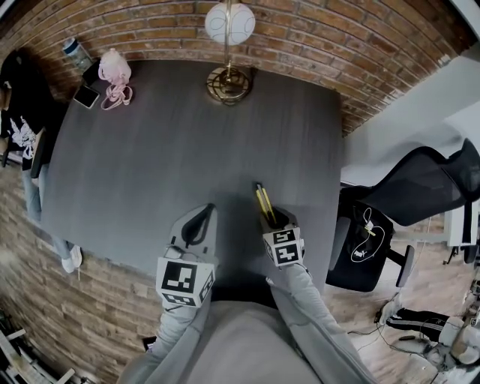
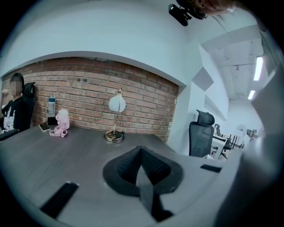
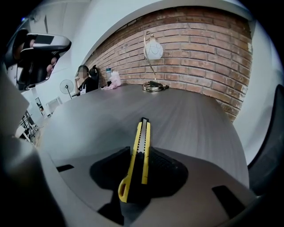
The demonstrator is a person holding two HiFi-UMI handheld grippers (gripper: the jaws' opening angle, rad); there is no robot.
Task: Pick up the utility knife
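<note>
Utility knife (image 3: pixel 140 148), yellow, seems clamped in the right gripper (image 3: pixel 141 156).

The head view looks steeply down on the table (image 1: pixel 165 150). Cameras on the left gripper (image 1: pixel 206 211) and right gripper (image 1: pixel 268 215) sit low at its near edge, facing the lamp (image 1: pixel 229 22) and brick wall (image 1: pixel 315 45), shared by all.

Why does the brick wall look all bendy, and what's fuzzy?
Head view: the wide lens bows the brick wall and table. Left gripper view: the wall arches; its hand-held gripper is blurry. Right gripper view: the utility knife looks sharp.
</note>
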